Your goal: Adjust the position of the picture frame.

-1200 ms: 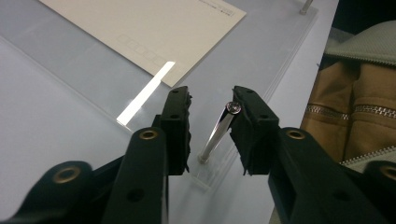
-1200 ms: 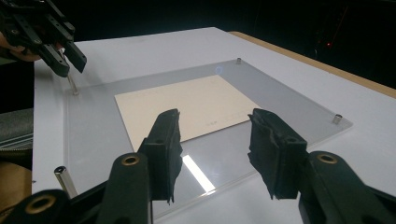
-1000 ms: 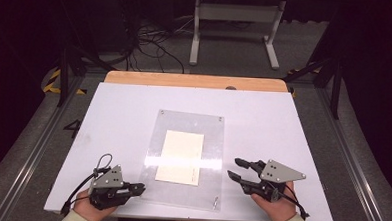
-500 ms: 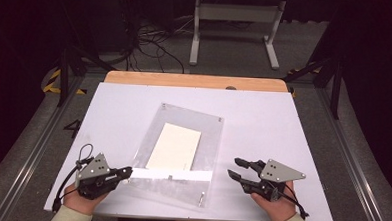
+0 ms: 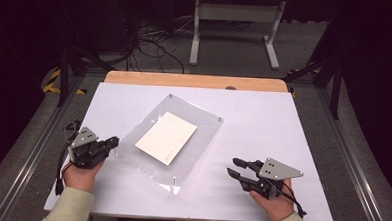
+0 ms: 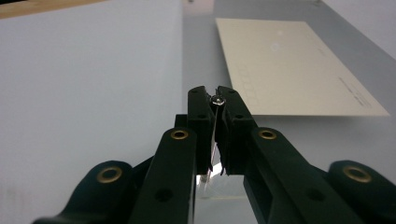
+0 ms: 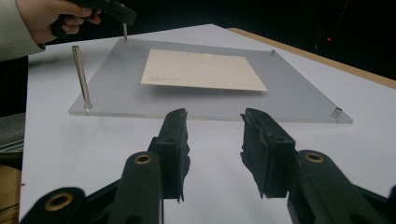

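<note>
Hard to make out from the high view: the clear acrylic plate point(image 5: 168, 139), nearly see-through against the white table point(image 5: 263, 123), readable mainly by its edges and glare. Hidden in the left gripper view: the plate corner pinched between the jaws, with just a small metal pin head point(image 6: 216, 99) peeking out at the tips. Cut off at the bottom edge of the high view: both sleeves.

Lies turned at an angle in the centre-left of the high view, corners pointing up and down the frame. Carries a cream card point(image 5: 166, 137) in its middle, with faint print along one edge. Bears short metal studs at the corners, plus one tall metal post point(image 7: 81, 77) at the left in the right gripper view.

Left gripper point(image 5: 113, 142), at left of the high view, clenched on the plate's corner. Right gripper point(image 5: 234, 167), at lower right, well apart from the plate, jaws just now narrowing yet parted, nothing between them.
</note>
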The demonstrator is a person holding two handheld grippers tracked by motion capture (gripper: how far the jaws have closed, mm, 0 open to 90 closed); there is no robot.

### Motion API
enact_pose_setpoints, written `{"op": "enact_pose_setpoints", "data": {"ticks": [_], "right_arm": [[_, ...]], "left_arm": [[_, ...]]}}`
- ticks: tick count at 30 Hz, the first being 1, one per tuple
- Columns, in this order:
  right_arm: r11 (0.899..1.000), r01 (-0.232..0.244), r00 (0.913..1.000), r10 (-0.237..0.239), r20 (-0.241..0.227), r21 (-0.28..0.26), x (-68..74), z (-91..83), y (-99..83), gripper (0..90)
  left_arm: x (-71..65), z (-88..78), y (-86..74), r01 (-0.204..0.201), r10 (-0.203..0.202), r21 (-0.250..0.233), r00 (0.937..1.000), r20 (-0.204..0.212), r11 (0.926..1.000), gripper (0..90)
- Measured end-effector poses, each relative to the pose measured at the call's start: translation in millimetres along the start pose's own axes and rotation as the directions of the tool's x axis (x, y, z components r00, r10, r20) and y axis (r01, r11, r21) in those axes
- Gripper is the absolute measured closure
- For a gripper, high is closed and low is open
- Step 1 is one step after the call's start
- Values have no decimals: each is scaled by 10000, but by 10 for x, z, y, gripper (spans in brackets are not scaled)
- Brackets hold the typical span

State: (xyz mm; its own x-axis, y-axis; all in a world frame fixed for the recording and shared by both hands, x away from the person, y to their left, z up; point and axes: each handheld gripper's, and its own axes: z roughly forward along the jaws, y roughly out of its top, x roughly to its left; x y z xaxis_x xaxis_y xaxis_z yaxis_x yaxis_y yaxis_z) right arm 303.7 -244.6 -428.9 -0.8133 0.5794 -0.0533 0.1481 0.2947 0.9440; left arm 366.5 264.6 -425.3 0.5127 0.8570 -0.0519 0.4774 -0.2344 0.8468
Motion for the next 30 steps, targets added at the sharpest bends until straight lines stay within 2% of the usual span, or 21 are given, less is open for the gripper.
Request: {"op": "enact_pose_setpoints", "data": {"ticks": [2, 7, 10, 14, 16, 18, 19, 20, 21, 22, 23, 24, 25, 26, 27, 29, 30], "right_arm": [[9999, -73, 10000, 73, 10, 105, -9, 0, -14, 598], [9999, -98, 10000, 98, -8, 133, -13, 0, -27, 596], [9997, -134, 9999, 134, 4, 184, -14, -4, -38, 596], [9997, -127, 9999, 126, 52, 186, -19, -18, -39, 596], [9997, -117, 9999, 116, 59, 206, -19, -20, -39, 595], [9998, -91, 9999, 89, 67, 194, -18, -21, -35, 594], [9998, -83, 9999, 82, 71, 189, -17, -23, -34, 593], [9998, -74, 9999, 73, 82, 178, -19, -23, -31, 592], [9998, -74, 9999, 73, 82, 178, -19, -23, -31, 592], [9998, -76, 9999, 74, 100, 194, -23, -22, -30, 593], [9998, -87, 9999, 85, 105, 197, -25, -21, -29, 593], [9998, -93, 9999, 91, 107, 189, -27, -21, -28, 593], [9998, -92, 9999, 90, 106, 179, -26, -21, -25, 594], [9998, -92, 9999, 90, 106, 179, -26, -21, -25, 594], [9998, -87, 9999, 85, 103, 173, -27, -21, -23, 594], [9998, -80, 9999, 79, 86, 162, -30, -18, -21, 594], [9999, -64, 9999, 62, 100, 154, -35, -18, -19, 594]], "left_arm": [[84, 108, 23, 360, -360, -22, 9984, -429, 9994, 844], [189, 248, 15, 730, -717, 134, 9941, -820, 9972, 840], [206, 311, -26, 779, -738, 439, 9932, -901, 9960, 841], [230, 280, -46, 749, -733, 194, 9946, -737, 9970, 826], [203, 219, -28, 868, -875, -134, 9936, -708, 9961, 631], [135, 120, -16, 802, -829, -581, 9955, -457, 9951, 524], [87, 72, -11, 615, -642, -778, 9974, -330, 9951, 493], [-35, -17, -8, 290, -286, -962, 9996, 58, 9949, 440], [-35, -17, -8, 290, -286, -962, 9996, 58, 9949, 442], [-175, -94, -6, -31, 99, -1145, 9982, 592, 9934, 443], [-243, -126, 0, -167, 284, -1195, 9949, 969, 9927, 443], [-243, -126, 0, -167, 284, -1195, 9949, 969, 9927, 443], [-395, -170, 4, -345, 585, -1372, 9828, 1751, 9899, 441], [-395, -170, 4, -345, 585, -1372, 9828, 1751, 9899, 441], [-499, -181, 1, -579, 866, -1383, 9735, 2116, 9887, 441], [-636, -184, -5, -1011, 1329, -1340, 9577, 2554, 9858, 439], [-723, -184, -14, -1211, 1548, -1306, 9442, 2907, 9840, 439]]}}
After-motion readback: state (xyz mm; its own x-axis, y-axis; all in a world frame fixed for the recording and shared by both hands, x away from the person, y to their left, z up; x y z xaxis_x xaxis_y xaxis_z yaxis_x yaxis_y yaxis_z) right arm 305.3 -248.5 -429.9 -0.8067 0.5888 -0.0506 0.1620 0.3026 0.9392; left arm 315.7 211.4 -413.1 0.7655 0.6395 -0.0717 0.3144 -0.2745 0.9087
